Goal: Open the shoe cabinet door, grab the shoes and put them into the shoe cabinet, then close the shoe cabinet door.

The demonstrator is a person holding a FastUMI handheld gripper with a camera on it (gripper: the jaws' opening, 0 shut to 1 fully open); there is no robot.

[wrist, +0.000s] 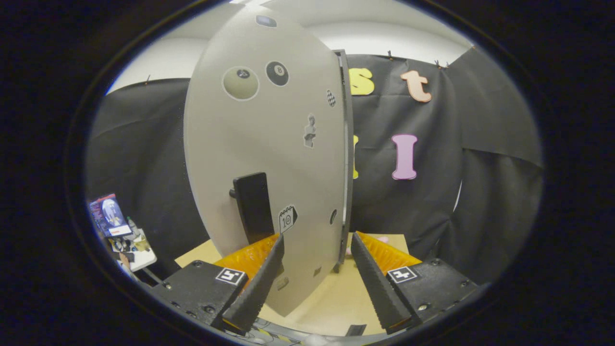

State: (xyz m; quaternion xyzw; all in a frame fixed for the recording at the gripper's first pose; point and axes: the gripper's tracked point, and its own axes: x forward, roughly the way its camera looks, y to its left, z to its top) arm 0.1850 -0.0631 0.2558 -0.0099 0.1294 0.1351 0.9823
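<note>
Tool (317, 247) fingers spread apart around the shoe cabinet door (269, 158) edge, gripping nothing.

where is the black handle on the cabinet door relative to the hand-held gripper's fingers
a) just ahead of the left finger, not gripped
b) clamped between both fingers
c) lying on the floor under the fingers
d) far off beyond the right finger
a: the black handle stands on the grey door just above the left fingertip, while the hand-held gripper is open with the door's lower edge in the gap.
</note>
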